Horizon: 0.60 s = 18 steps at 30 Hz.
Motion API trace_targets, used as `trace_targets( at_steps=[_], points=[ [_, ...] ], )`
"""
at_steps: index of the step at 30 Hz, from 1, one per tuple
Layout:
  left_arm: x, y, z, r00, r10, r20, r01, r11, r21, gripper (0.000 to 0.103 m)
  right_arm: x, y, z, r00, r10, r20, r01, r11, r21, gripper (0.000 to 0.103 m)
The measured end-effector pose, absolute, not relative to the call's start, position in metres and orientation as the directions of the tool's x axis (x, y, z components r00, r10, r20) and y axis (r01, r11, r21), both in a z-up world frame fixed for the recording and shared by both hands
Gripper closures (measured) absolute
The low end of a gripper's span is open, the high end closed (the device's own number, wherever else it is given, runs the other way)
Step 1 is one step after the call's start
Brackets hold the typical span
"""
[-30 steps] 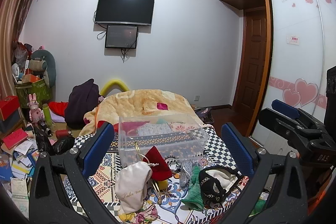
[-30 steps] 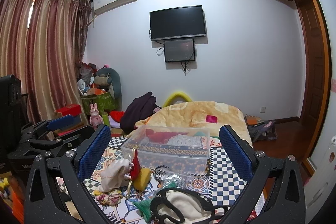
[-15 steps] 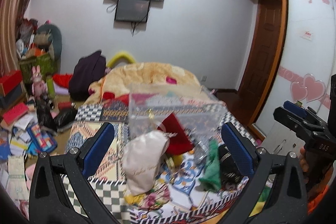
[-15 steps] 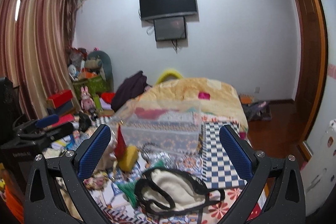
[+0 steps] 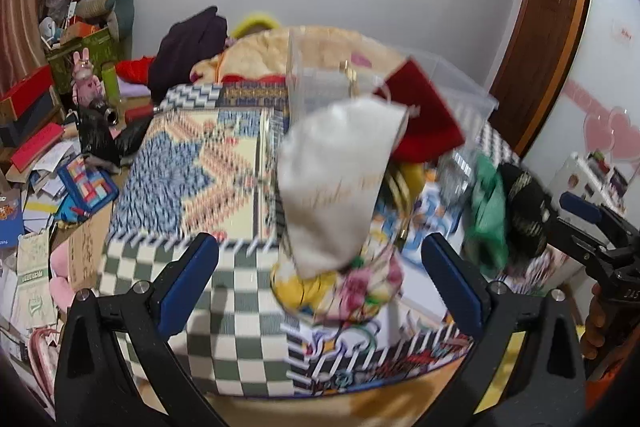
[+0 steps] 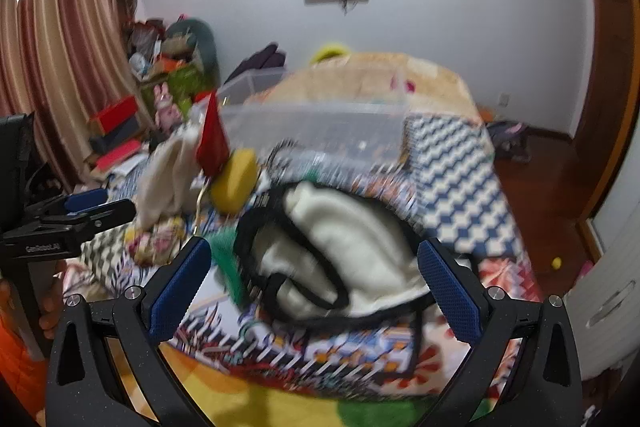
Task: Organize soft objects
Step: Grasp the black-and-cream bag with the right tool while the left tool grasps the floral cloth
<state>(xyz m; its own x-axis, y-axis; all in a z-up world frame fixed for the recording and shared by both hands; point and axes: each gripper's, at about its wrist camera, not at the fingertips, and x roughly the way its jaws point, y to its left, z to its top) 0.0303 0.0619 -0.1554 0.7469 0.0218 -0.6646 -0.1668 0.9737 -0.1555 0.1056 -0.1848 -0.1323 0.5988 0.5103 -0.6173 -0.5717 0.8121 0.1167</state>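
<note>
On the patterned bed cover lies a loose heap of soft things, blurred in both views. The left gripper is spread wide, its two blue-padded fingers holding nothing; between them, further off, lie one white drawstring pouch with gold lettering and, touching its lower end, one floral pouch. One red pouch leans behind the white one against the single clear plastic bin. To the right sit one green cloth and one black item, too smeared to name.

The right gripper is likewise wide open and empty. Ahead of its two fingers lies one cream fleece piece with black trim, with a green cloth edge just beside its left side. Further back stand one yellow soft object, the red pouch and the white pouch, all near the bin. Each view also catches the other gripper at its edge, with a hand on the handle.
</note>
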Motion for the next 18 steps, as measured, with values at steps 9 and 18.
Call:
trace_targets(
  at_steps=[9, 18],
  points=[
    [0.033, 0.048, -0.178, 0.71, 0.017, -0.704, -0.133, 0.985, -0.11, 0.019, 0.109, -0.173, -0.146, 0.563, 0.517, -0.645, -0.594, 0.796, 0.119, 0.032],
    [0.029, 0.048, -0.181, 0.712, -0.005, -0.702, -0.109, 0.987, -0.118, 0.063, 0.108, -0.177, -0.144, 0.556, 0.539, -0.633, -0.587, 0.793, 0.16, 0.077]
  ],
)
